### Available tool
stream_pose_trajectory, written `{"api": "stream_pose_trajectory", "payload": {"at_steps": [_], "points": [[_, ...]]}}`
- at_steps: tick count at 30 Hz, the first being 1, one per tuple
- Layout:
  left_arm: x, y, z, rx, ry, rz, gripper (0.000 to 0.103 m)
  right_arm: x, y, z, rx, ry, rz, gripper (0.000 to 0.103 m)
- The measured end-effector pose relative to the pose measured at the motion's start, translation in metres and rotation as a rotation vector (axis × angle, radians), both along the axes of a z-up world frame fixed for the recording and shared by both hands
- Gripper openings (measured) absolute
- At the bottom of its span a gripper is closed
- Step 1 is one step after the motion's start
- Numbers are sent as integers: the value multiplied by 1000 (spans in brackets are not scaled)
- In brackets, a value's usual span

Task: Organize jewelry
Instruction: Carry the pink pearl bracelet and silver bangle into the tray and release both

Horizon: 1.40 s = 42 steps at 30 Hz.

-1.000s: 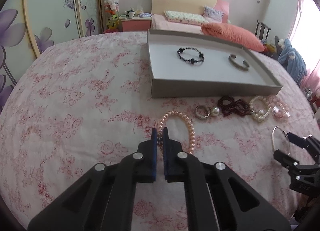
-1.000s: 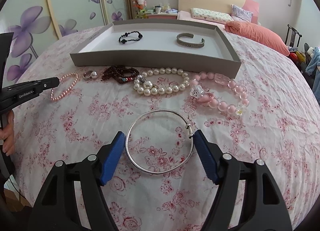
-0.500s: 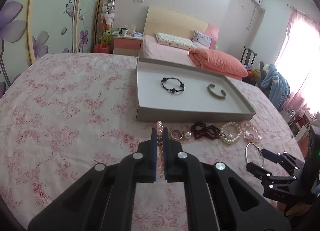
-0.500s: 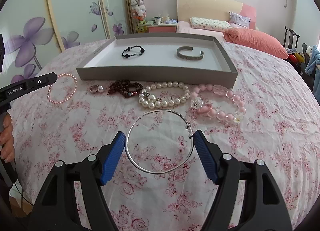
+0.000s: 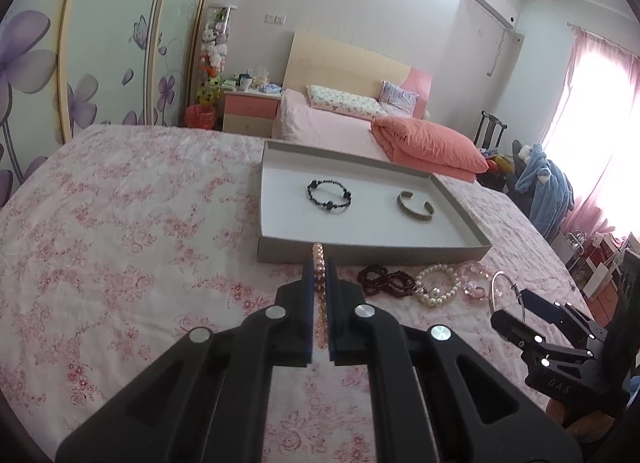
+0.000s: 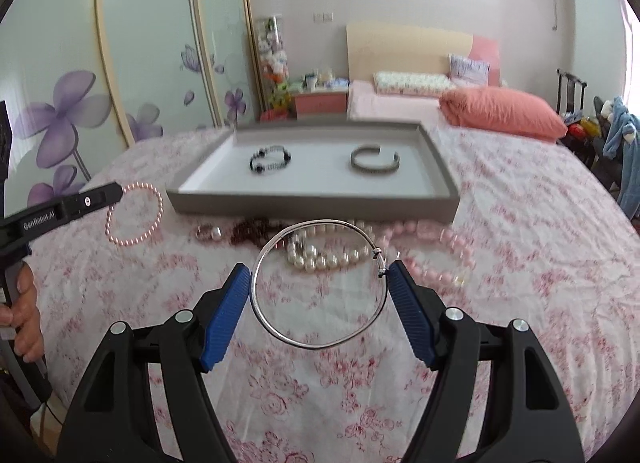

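Note:
My left gripper (image 5: 319, 269) is shut on a pink pearl bracelet (image 5: 319, 253), which hangs off the bedspread; the right wrist view shows that bracelet (image 6: 134, 219) dangling from the left gripper (image 6: 116, 193). My right gripper (image 6: 318, 275) is closed on a thin silver bangle (image 6: 320, 283), held up above the bed with both blue pads (image 6: 224, 315) against its rim. A grey tray (image 5: 360, 251) lies ahead with a black bead bracelet (image 5: 329, 193) and a metal cuff (image 5: 416, 205) inside.
In front of the tray lie a ring (image 6: 208, 231), a dark red bead bracelet (image 6: 252, 231), a white pearl bracelet (image 6: 328, 257) and a pink bead bracelet (image 6: 440, 251). A person's hand (image 6: 24, 315) holds the left tool. Pillows and a bedside table stand behind.
Both grippers rose and tilted upward. The pink pearl bracelet left the bedspread in the left gripper, and the silver bangle lifted off in the right.

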<state>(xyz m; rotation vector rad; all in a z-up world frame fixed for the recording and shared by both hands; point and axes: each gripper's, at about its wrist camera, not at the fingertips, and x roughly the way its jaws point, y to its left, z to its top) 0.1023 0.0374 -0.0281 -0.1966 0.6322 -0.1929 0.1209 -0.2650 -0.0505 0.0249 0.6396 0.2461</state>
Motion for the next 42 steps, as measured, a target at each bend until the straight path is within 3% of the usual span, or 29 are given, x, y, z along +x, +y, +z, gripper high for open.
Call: {"api": "stream_pose_trajectory", "payload": {"at_steps": [12,26,42], "points": [[-18,-17,32,41,-131,30,6,-9,-2,41,16,-207,-39,71],[-15,-41,53,108,-217,38,6,-6,-1,71,1,-389,-90,71],[19,-60,65,160,-269,47,6,21,0,80,-6,-467,-120,71]]}}
